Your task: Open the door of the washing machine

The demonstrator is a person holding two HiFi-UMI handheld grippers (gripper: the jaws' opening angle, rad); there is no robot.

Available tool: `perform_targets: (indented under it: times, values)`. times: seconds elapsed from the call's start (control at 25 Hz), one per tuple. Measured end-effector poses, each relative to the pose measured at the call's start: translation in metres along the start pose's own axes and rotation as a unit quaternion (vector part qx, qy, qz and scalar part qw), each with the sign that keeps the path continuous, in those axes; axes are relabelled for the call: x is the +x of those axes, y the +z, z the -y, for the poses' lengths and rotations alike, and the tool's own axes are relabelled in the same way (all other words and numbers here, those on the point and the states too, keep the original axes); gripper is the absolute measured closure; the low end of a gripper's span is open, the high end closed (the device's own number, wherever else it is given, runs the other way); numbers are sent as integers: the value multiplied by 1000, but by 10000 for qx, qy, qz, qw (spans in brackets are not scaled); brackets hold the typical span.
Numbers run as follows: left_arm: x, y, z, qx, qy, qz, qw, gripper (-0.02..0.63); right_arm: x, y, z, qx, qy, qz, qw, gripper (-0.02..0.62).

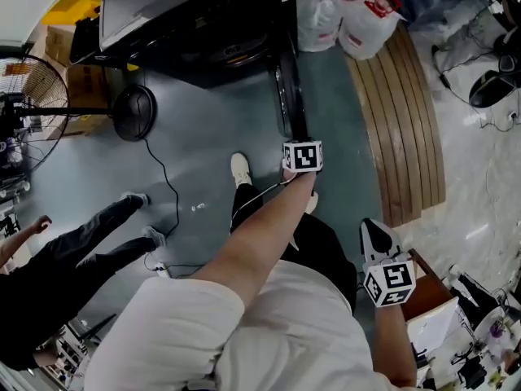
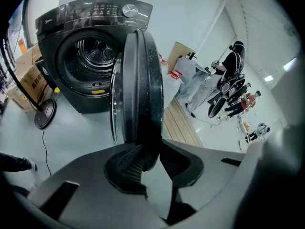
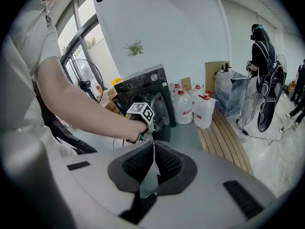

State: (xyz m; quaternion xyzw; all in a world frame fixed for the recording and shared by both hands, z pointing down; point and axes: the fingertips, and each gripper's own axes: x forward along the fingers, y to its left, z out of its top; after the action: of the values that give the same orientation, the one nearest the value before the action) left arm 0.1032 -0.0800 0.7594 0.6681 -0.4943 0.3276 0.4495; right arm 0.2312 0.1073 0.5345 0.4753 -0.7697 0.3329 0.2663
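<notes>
Since the door (image 2: 138,80) already stands swung well out from the washing machine (image 2: 71,37), edge-on in my left gripper view with the drum (image 2: 93,56) exposed behind it, I judge the opening mostly done. What remains is finishing the swing cleanly.

Left gripper (image 2: 151,152): jaws at a middling width, clamped on the door's dark rim, one pad on each face. Right gripper (image 3: 153,149): jaws closed together with nothing between them, held back by my body and well apart from the machine.

Notes for the step:
- Follow the hinge arc. In the head view the door runs as a thin dark bar from the machine's front toward my left hand, so the pull should curve sideways round the hinge end, not come straight back at me.
- Let the wrist roll with the panel. If the pads stay square to the rim they should not twist or slide off that glossy edge.
- Grip only as hard as the rim needs. The bite looks shallow, near the pad tips, so a jerk could slip it.
- Mind the far side. The water jugs (image 3: 204,111) and the wooden bench (image 1: 407,112) sit near the machine on the side the door seems to swing toward, so I would stop short of them.
- Right gripper is best kept idle, clear of the arc.
</notes>
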Motion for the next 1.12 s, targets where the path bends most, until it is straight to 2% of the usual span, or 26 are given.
perform_targets:
  times: [0.44,0.92,1.12]
  values:
    - [15,10,35,-369,-91,75,9993,505,-13,-9,21,68,-112,-3,9999,575]
    - [9,10,29,-489,67,157,9987,499,-14,-8,21,-52,-39,23,10000,575]
    - [-4,4,23,-384,1,191,9991,474,-12,-3,13,-169,12,58,9998,575]
